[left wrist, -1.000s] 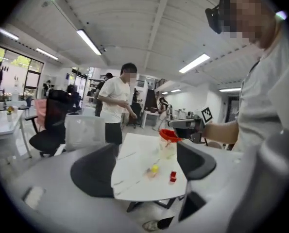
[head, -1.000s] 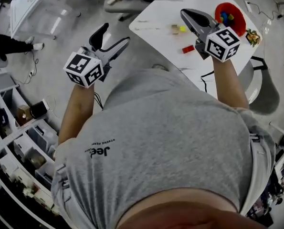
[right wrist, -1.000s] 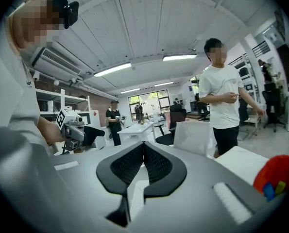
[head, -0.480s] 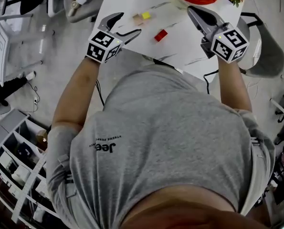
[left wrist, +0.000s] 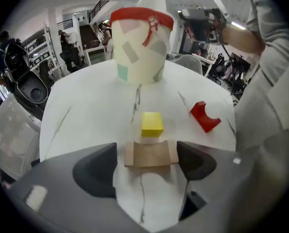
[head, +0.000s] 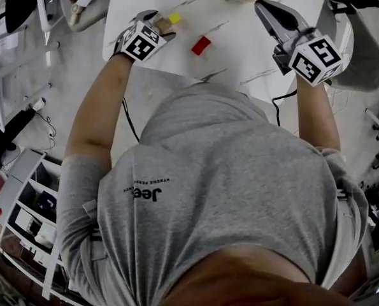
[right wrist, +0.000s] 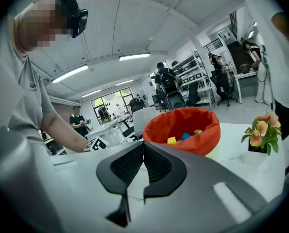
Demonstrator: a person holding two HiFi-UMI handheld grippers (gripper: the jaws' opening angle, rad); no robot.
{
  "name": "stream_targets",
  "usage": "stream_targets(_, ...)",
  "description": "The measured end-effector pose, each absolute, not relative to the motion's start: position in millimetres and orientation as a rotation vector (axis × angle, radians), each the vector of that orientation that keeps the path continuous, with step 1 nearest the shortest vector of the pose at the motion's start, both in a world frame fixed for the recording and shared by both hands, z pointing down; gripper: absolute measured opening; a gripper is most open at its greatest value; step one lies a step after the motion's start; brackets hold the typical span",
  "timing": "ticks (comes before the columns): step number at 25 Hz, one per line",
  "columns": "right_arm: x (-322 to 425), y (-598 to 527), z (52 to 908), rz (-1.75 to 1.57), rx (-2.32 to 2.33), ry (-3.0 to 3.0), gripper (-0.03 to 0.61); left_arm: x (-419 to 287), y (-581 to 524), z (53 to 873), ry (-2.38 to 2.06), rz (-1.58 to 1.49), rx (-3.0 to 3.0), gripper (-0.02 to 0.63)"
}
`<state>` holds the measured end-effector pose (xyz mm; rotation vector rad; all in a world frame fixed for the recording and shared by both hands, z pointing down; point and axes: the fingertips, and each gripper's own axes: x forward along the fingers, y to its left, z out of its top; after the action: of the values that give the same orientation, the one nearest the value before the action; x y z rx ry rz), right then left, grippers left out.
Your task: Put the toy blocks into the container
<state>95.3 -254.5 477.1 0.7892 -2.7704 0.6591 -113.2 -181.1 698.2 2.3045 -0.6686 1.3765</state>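
**Spotter:** Where's your left side at?

**Operator:** My left tool [left wrist: 146, 165] is low over the white bench [left wrist: 81, 106]. Its jaws are apart and straddle the plain wooden arch block [left wrist: 150, 153]. The block lies flat on the bench between the pads, not clamped. There's a clear gap on one side, and the other pad sits just beside the block's end.

**Spotter:** How will it handle?

**Operator:** I'd judge it light and stiff, solid wood with nothing to crush. The faces look smooth, so it may slip if I pinch shallow. I'd take it across the two flat ends, low down, and keep off the scooped curve.

**Spotter:** What's beyond it?

**Operator:** A yellow cube [left wrist: 152, 124] sits just behind the wooden one, and I can't tell whether they touch. Further right is a red arch block [left wrist: 204, 116], well apart from both. I expect much the same handling: the cube by any two opposite faces, the red one by its flat sides.

**Spotter:** And the container?

**Operator:** The red-lined tub [left wrist: 139, 57] stands at the far side of the bench, past the cube. My right camera shows coloured blocks [right wrist: 183, 137] already inside.

**Spotter:** Right tool?

**Operator:** My right tool [right wrist: 143, 166] has its jaws together with nothing between them, and it's held near the tub. A small pot of flowers [right wrist: 257, 132] stands to the tub's right.
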Motion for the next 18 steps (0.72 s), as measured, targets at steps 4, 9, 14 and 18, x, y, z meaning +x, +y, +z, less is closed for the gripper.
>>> stream_targets(4,103.5,-259.1,483.8,0.672,0.817,-2.772,0.005,-115.3,-188.4,692.8,-0.641,1.390,2.299,0.348)
stream_targets(9,103.9,-272.0,463.3,0.623,0.848,-2.809,0.005,-110.0,-217.9,611.2,-0.735,1.226,2.408,0.348)
stream_targets(14,108.9,-289.9,432.4,0.544,0.898,-2.856,0.005,-78.4,-267.0,515.6,-0.805,1.033,2.572,0.348)
stream_targets(18,117.7,-299.0,412.7,0.494,0.939,-2.855,0.005,-33.4,-300.9,460.1,-0.778,0.929,2.692,0.348)
